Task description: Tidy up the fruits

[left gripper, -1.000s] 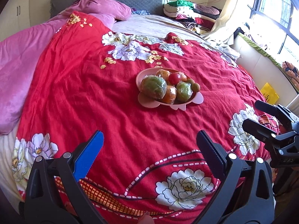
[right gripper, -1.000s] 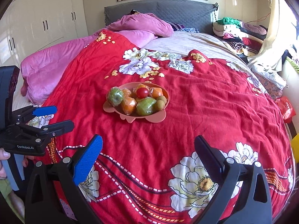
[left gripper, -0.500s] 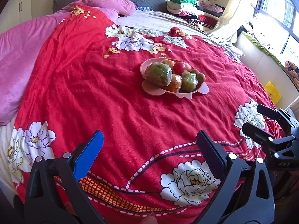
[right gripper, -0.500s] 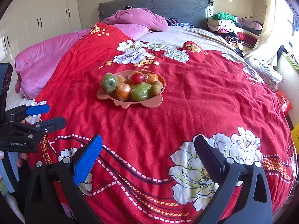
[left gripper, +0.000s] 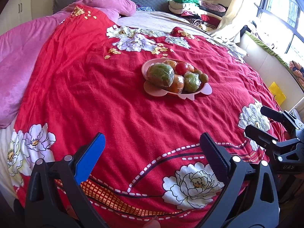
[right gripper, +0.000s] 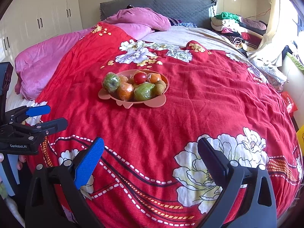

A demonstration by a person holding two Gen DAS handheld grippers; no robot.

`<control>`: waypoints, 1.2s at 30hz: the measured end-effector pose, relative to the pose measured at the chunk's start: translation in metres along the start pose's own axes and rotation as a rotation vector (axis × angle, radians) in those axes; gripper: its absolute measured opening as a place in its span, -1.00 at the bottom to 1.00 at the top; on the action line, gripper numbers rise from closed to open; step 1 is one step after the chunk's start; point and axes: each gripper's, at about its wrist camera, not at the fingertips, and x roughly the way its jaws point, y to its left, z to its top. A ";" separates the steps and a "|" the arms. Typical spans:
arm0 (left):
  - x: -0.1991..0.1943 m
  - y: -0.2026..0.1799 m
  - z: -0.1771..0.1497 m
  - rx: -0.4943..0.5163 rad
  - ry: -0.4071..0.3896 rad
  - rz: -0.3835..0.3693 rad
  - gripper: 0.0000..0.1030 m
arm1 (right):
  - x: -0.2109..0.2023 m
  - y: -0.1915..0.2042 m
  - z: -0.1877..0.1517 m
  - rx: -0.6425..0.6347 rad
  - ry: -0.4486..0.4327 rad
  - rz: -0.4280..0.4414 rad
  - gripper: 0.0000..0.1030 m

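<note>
A pink plate (left gripper: 152, 90) (right gripper: 152, 102) sits in the middle of the red flowered bedspread, piled with several fruits. They include a large wrapped green fruit (left gripper: 160, 74) (right gripper: 111, 82), wrapped oranges (left gripper: 177, 84) (right gripper: 125, 94), a red tomato (left gripper: 182, 68) (right gripper: 139, 77), a second wrapped green fruit (left gripper: 191, 81) (right gripper: 143, 93) and a brown kiwi (left gripper: 204, 77) (right gripper: 159, 88). My left gripper (left gripper: 152, 148) is open and empty over the near end of the bed. My right gripper (right gripper: 150, 152) is open and empty too, well short of the plate.
A pink duvet (right gripper: 47, 64) and pillow (right gripper: 140, 18) lie at the left and head of the bed. Folded clothes (right gripper: 235, 26) are stacked at the far right. White wardrobes (right gripper: 38, 19) stand left. A window ledge (left gripper: 266, 49) runs along the right.
Both grippers have moved forward over the bed toward the plate, which now looks closer and larger. Both stay open and empty.
</note>
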 end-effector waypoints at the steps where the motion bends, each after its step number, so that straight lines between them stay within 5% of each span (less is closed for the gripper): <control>1: 0.000 0.000 0.000 0.001 0.000 0.000 0.81 | 0.000 0.000 0.000 0.000 0.000 -0.001 0.91; 36: 0.000 0.001 0.000 0.002 0.005 0.027 0.81 | 0.002 -0.002 0.000 0.006 0.010 0.002 0.91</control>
